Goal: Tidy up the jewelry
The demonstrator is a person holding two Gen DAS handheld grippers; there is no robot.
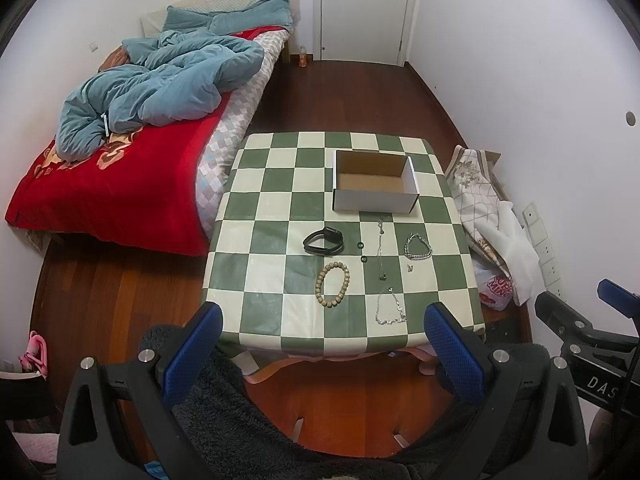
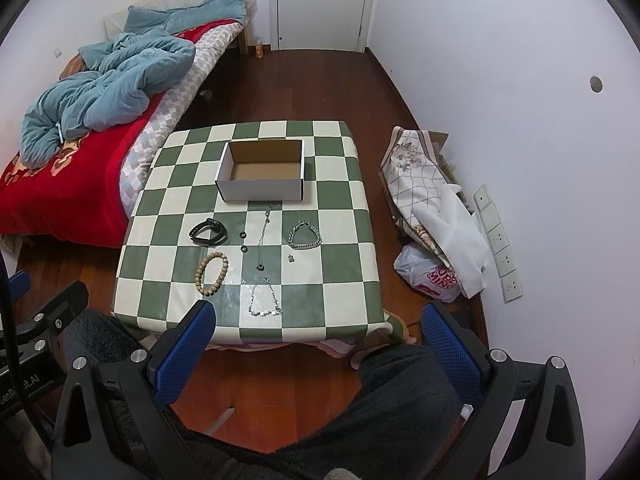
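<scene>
Okay, left wrist view: my left gripper [image 1: 322, 344] hangs spread and empty, short of the table [image 1: 256, 240]; the bead bracelet [image 1: 333, 284] lies nearest, the box [image 1: 374, 182] far (approach low, I'd say). Right wrist view: right gripper [image 2: 318, 340] spread too, the silver chain [image 2: 264, 298] just ahead.

Left black two-finger gripper with blue textured pads [image 1: 322, 342] held low and pointing forward, jaws spread wide with nothing between them. Right black two-finger gripper with blue textured pads [image 2: 318, 340] level with it and just beside it, jaws equally wide and gripping nothing. Dark fleece-clad legs [image 1: 224, 412] directly below both tools.
</scene>
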